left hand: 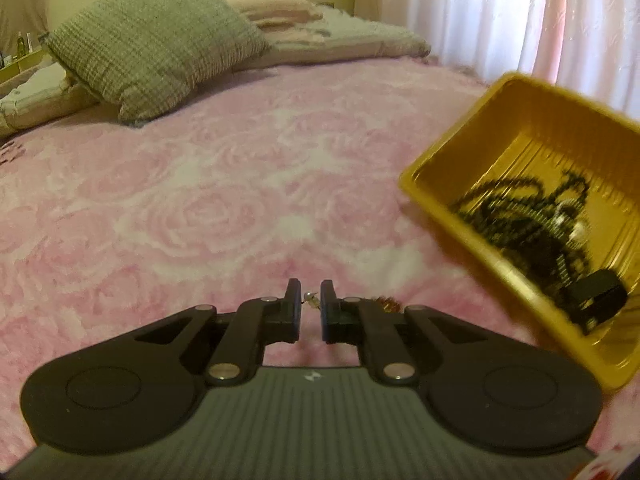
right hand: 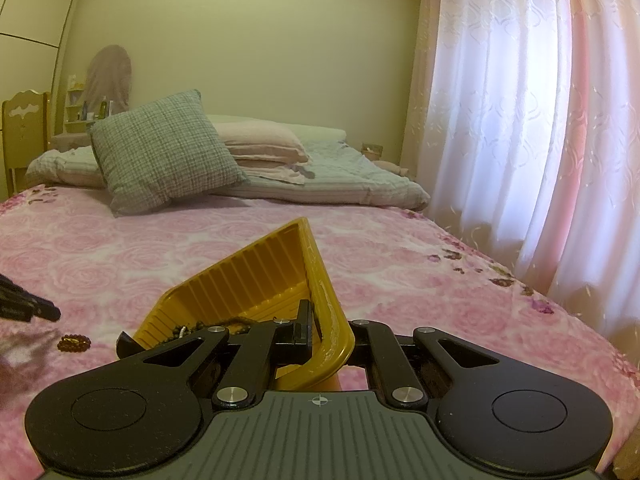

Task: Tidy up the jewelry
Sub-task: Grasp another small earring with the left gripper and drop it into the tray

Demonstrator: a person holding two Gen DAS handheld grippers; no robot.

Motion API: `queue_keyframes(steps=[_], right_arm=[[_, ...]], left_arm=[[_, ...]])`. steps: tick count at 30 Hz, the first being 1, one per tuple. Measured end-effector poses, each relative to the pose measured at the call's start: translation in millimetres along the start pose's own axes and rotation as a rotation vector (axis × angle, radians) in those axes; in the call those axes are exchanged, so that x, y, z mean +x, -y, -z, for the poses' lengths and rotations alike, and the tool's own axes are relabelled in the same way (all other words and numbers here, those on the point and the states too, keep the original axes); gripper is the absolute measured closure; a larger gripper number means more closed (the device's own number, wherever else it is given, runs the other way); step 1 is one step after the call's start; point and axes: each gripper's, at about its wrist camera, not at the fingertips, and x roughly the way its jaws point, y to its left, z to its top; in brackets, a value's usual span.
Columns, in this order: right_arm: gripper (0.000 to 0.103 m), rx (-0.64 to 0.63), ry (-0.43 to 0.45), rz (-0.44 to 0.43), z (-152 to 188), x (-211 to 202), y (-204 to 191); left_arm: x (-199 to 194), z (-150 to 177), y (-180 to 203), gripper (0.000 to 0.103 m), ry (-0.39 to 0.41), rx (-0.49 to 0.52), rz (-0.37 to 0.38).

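L jaws (left hand: pixel 310 305) pinch small earring (left hand: pixel 311 301) | R jaws (right hand: pixel 320 330) clamp yellow tray (right hand: pixel 256 280) wall | beaded piece (right hand: pixel 74 343) R view only

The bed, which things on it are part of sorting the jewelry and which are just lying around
Part of the job:
yellow tray, gripped by the right gripper
dark bead necklaces inside it
small silvery piece between the left gripper fingers
amber beaded piece

Lying about:
checked cushion
folded pink blankets

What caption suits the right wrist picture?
Right gripper clamps the tilted yellow tray's rim above a pink floral bedspread.
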Motion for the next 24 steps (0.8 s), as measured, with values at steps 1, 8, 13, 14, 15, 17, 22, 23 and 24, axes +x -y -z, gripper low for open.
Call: queue_keyframes(steps=[1, 8, 13, 14, 15, 17, 22, 23, 24], right_arm=[[0.096, -0.001, 0.0, 0.0, -0.1, 0.5, -0.7], [0.096, -0.001, 0.001, -0.002, -0.2, 0.7, -1.7], [0.096, -0.005, 0.002, -0.005, -0.9, -0.4, -3.4], [0.096, -0.005, 0.003, -0.005, -0.9, -0.5, -3.4], [0.096, -0.005, 0.003, -0.006, -0.8, -0.6, -2.9], [0.096, -0.007, 0.003, -0.005, -1.6, -0.1, -4.2], [0.096, -0.006, 0.003, -0.005, -2.1, 0.2, -4.9], [0.096, -0.005, 0.003, -0.005, -2.1, 0.3, -4.5], [0.096, -0.005, 0.003, -0.006, -2.3, 0.3, -4.8]], left_arm=[[-5.3, -3.4, 2.1, 0.095, 0.012, -0.001, 0.01], [-34.2, -25.9, 39.8, 0.095, 0.089, 0.021, 0.106], [-46.2, -38.6, 74.4, 0.095, 0.124, 0.044, 0.2], [-47.4, -40.6, 80.5, 0.095, 0.127, 0.049, 0.216], [-48.4, -42.5, 87.8, 0.095, 0.127, 0.059, 0.237], [-48.3, -44.9, 100.6, 0.095, 0.128, 0.075, 0.263], [-44.1, -44.5, 131.3, 0.095, 0.121, 0.128, 0.306], [-42.6, -43.9, 136.4, 0.095, 0.118, 0.133, 0.314], [-41.0, -43.4, 142.2, 0.095, 0.115, 0.14, 0.324]])
